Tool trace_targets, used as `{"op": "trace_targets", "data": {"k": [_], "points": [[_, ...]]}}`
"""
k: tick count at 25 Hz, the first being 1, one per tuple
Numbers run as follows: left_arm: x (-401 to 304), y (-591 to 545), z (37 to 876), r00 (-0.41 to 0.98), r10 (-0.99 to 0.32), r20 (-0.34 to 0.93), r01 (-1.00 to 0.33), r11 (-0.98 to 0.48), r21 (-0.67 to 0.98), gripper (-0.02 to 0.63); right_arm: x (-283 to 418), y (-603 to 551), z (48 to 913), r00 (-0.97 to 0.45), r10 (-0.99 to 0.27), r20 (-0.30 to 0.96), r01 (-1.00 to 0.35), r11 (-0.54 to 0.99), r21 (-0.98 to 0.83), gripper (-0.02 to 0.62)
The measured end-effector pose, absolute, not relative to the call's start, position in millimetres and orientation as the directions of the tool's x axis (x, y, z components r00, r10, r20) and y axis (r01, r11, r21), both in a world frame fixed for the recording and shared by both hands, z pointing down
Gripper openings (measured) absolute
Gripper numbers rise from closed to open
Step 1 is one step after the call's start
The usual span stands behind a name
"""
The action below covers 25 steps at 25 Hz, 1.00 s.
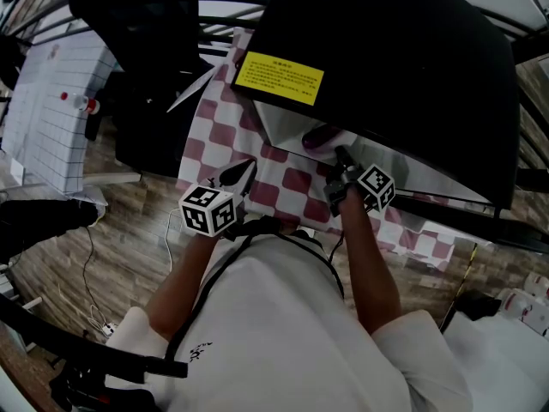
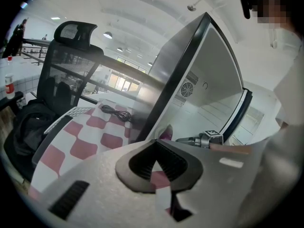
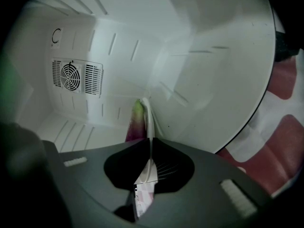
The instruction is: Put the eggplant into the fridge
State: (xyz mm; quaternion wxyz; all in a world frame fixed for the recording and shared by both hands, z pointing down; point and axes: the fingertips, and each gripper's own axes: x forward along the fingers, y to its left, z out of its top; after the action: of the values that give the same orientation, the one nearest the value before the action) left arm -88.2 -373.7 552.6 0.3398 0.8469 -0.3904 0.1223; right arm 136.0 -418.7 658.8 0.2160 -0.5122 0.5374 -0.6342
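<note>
The purple eggplant point(image 1: 322, 136) lies at the mouth of the black fridge point(image 1: 412, 67), which rests on its side on the checkered cloth point(image 1: 223, 136). My right gripper point(image 1: 341, 154) reaches into the opening, shut on the eggplant's near end. In the right gripper view the eggplant point(image 3: 135, 122) points away from the right gripper point(image 3: 148, 122), green stem end farthest, over the white fridge floor point(image 3: 85, 127). My left gripper point(image 1: 243, 172) hovers over the cloth to the left, shut and holding nothing. The left gripper view shows the eggplant point(image 2: 166, 133) and the right gripper point(image 2: 185, 139) at the fridge point(image 2: 209, 65).
A black office chair point(image 1: 137, 24) stands beyond the table's left side. A black cable point(image 2: 116, 112) lies on the cloth beside the fridge. A fan grille point(image 3: 76, 77) sits on the fridge's back wall. A yellow label point(image 1: 279, 77) is on the fridge's outer side.
</note>
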Motion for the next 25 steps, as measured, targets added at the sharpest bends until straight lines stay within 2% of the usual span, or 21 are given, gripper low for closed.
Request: {"op": "trace_targets", "data": {"k": [16, 25], "points": [[-97.3, -381.7, 552.9, 0.666, -0.579, 0.47, -0.743, -0.459, 0.488, 0.0, 130.6, -433.1, 658.8, -0.363, -0.825, 0.433, -0.275, -0.35, -0.896, 0.032], [-94.5, -386.7, 552.7, 0.677, -0.572, 0.464, -0.734, -0.471, 0.489, 0.0, 126.1, -436.9, 649.9, -0.387, -0.832, 0.397, -0.272, -0.309, -0.912, 0.11]]}}
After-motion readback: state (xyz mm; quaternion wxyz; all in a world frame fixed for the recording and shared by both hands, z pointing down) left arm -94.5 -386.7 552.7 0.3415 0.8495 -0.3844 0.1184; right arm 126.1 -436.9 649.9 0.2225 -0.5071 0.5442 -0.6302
